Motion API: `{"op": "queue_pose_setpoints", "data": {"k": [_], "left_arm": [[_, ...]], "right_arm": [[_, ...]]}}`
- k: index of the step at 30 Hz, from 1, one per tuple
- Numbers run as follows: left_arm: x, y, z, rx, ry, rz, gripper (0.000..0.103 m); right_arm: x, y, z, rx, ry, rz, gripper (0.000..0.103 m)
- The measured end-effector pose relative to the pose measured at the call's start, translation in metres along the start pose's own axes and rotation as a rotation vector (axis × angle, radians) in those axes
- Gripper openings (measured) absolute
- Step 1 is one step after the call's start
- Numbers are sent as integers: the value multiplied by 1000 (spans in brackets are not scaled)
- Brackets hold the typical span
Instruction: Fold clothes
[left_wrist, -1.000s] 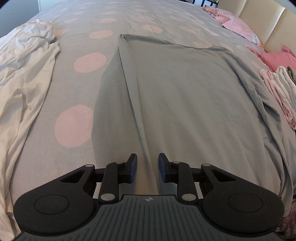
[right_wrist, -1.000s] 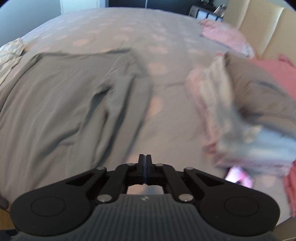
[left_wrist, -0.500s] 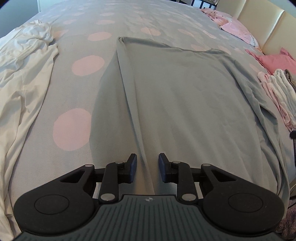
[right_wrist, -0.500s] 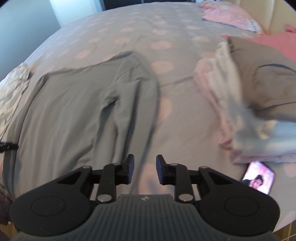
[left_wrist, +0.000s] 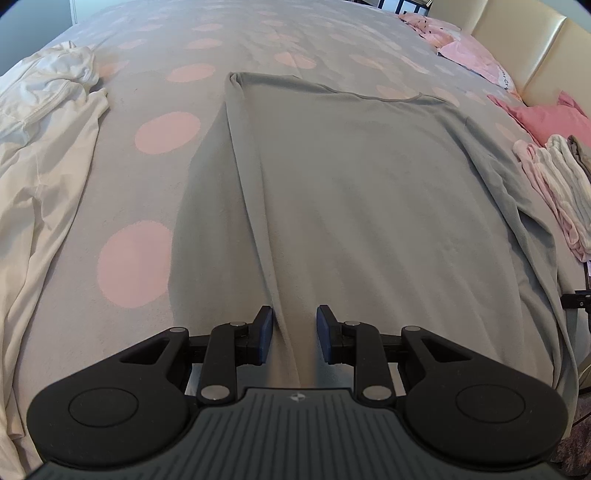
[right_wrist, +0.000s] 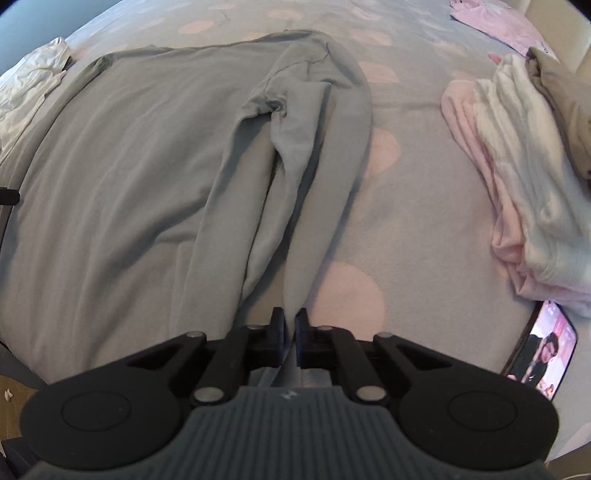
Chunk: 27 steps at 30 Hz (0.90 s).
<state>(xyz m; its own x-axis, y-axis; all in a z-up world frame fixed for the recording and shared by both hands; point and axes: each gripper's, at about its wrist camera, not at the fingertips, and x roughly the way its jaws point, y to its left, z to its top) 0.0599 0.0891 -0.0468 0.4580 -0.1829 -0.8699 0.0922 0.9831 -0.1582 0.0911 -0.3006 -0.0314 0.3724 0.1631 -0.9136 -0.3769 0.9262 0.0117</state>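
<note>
Grey shirt (left_wrist: 354, 206) flat on bed (left_wrist: 155, 48); right gripper (right_wrist: 290, 332) clamps sleeve (right_wrist: 299, 236), left gripper (left_wrist: 294, 334) apart. Keep sleeve taut, lay straight across body.

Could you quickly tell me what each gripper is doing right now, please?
Left gripper: open, astride a ridge of the grey top, gripping nothing.
Right gripper: shut on the grey top's sleeve.

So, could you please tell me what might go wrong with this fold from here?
1. The right gripper pinches only the sleeve tip; it could slip out mid-fold.
2. The sleeve is bunched near the shoulder, so wrinkles may get folded into the shirt.
3. The left gripper is open, so the shirt's near edge could drag.
</note>
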Motion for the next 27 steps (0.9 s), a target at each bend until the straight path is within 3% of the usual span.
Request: {"op": "queue_pose_setpoints", "data": {"k": [6,16,23,27], "left_arm": [[-2,-1,2,-10,-1,-16,23],[0,-3,3,-12,11,-18,23],[3,-1,2,-18,17,-33,23],[7,-3,3,-12,29,-23,23]], "right_arm": [[-28,-34,13,34,-31,-89,6],[-66,-87,57,-63,-124,-399,6],[-56,-105,65,22,-130,-348,8],[-54,-106,65,56,-140,-311,29]]}}
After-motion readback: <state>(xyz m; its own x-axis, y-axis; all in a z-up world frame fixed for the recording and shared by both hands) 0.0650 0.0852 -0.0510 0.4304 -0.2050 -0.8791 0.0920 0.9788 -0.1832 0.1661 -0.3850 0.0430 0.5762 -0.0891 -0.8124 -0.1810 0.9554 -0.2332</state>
